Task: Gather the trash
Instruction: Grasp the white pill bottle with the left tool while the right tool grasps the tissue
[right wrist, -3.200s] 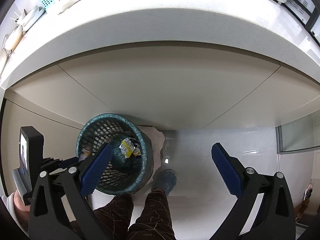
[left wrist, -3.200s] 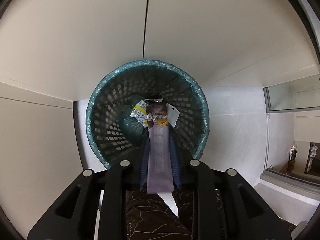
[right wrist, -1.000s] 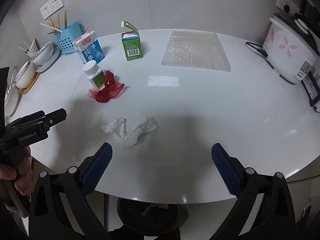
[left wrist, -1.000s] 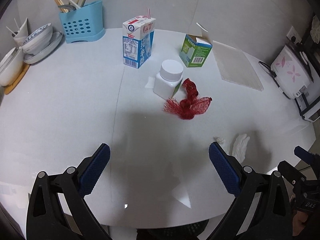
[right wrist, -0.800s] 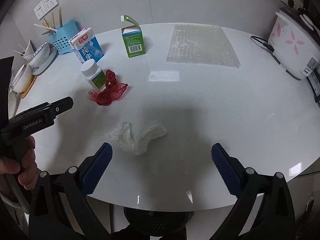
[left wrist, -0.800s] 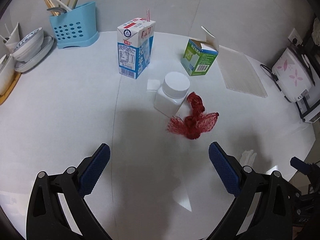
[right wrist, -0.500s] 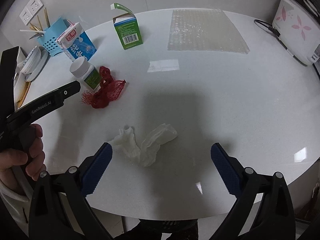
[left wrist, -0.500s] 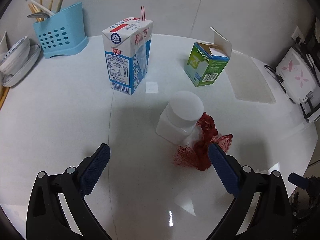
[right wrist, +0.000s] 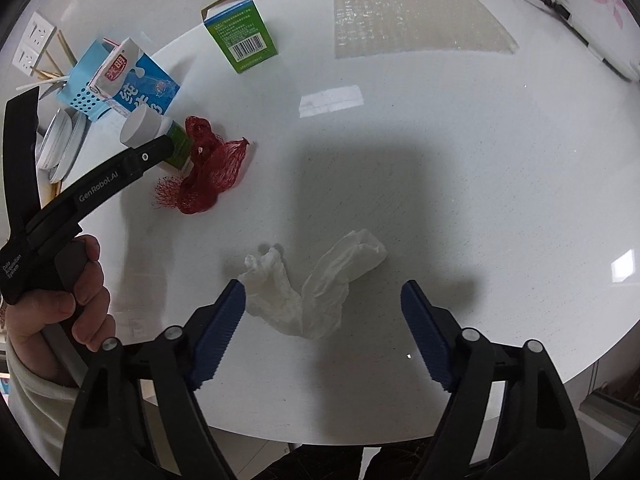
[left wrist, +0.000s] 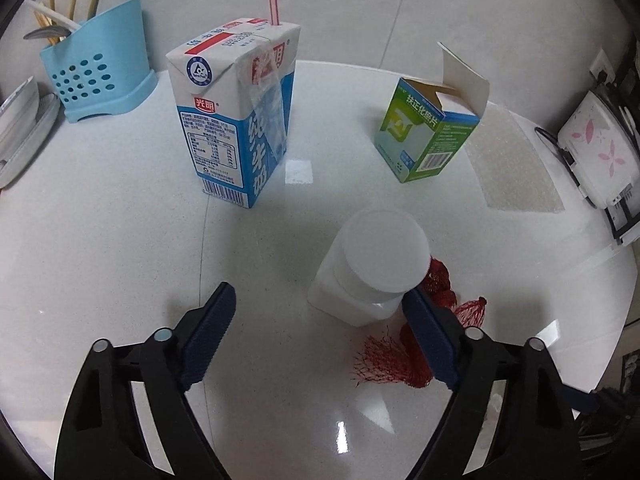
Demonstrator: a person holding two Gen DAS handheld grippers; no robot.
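White counter [left wrist: 100, 240] fills the left wrist view, where the left tongs [left wrist: 320, 320] stand apart with nothing clamped, their jaws having just been closing; the white bottle [left wrist: 372, 268] sits between the pads, close against the right one, and the red mesh bag [left wrist: 400, 356] lies just beside and partly behind that pad. Likely risk: the right pad snags the mesh or tips the upright bottle, since the bottle sits off-centre. The milk carton [left wrist: 236, 120] and green box [left wrist: 428, 132] stand well apart behind, and bare counter lies on the left. From the right wrist view, the right tongs [right wrist: 320, 320] are likewise apart, jaws just closing, straddling the crumpled tissue [right wrist: 308, 288], whose left end touches or nearly touches the left pad while the right pad is clear. Thin tissue may slip out or only 1 fold get caught. The counter's near edge is close below the tongs; open surface stretches right.
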